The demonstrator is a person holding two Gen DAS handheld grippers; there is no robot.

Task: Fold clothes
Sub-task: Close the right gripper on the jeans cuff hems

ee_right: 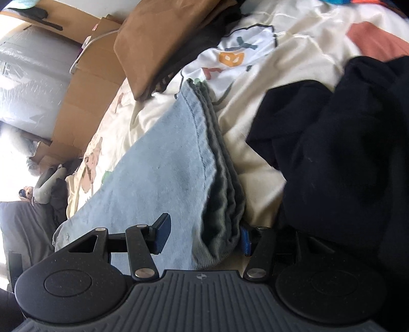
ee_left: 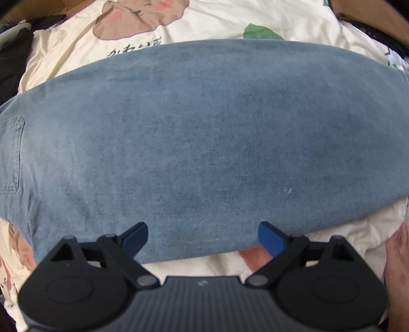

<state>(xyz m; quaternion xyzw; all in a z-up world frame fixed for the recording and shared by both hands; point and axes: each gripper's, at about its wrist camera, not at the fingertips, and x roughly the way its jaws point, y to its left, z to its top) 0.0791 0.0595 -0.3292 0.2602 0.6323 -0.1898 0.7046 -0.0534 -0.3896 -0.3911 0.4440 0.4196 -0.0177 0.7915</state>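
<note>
Folded light-blue denim jeans [ee_left: 204,132] flat on cream printed bedsheet [ee_left: 76,51]; left gripper [ee_left: 203,238] spread wide, empty; right gripper [ee_right: 203,236] parted, straddling jeans' layered hem, not clamped

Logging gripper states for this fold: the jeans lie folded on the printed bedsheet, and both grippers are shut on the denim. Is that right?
Not quite. The jeans do lie folded on the printed bedsheet, but both grippers are open: the left gripper in the left wrist view, and the right gripper straddling the folded edge in the right wrist view.
</note>
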